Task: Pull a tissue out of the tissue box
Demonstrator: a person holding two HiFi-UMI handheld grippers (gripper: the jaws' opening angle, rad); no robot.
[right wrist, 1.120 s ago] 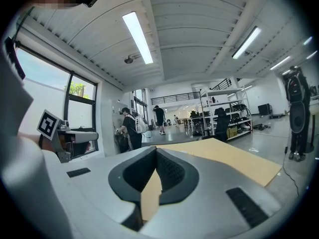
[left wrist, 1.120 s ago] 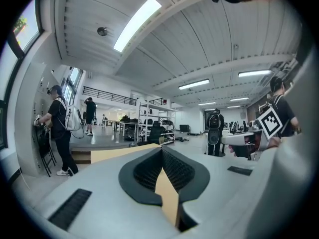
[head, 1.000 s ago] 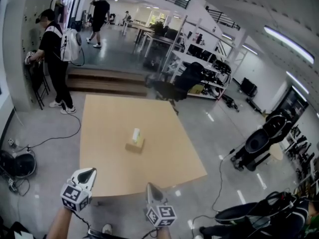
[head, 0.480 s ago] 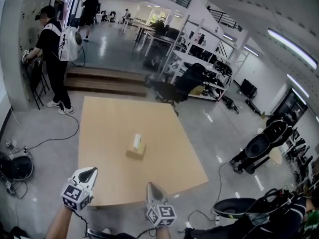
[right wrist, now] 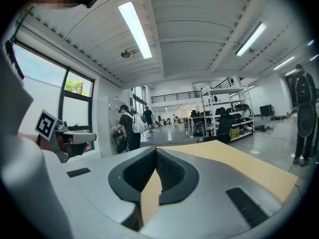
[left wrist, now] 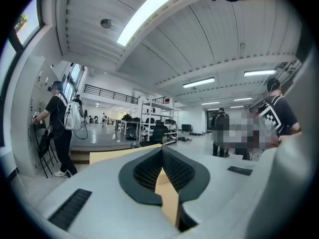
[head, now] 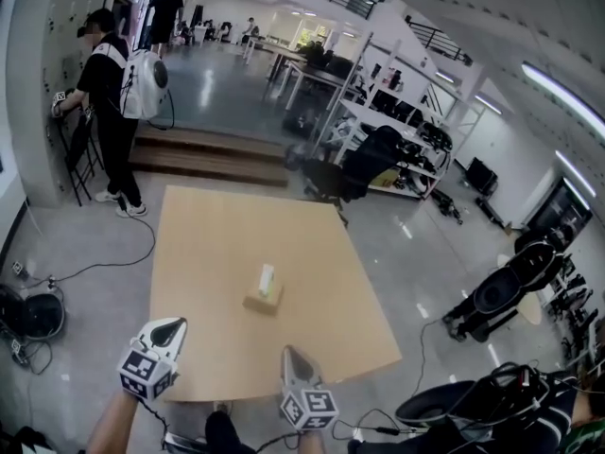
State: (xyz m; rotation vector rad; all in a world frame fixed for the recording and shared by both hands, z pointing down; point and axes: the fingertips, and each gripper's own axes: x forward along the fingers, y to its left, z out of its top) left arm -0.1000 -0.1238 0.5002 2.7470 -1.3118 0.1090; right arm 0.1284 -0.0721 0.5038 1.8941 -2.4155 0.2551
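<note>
One table, one tissue box, two tools.

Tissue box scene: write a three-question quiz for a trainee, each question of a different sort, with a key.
1. True or false: the tissue box stands on the wooden table.
2. What sticks up from the box? A: a tissue. B: a straw. C: a spoon.
3. Does the left claw or the right claw touch the box?
Key: 1 true; 2 A; 3 no, both are apart from it.

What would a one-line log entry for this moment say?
tissue box: on table, tissue sticking up, untouched | left gripper: shut, empty | right gripper: shut, empty
</note>
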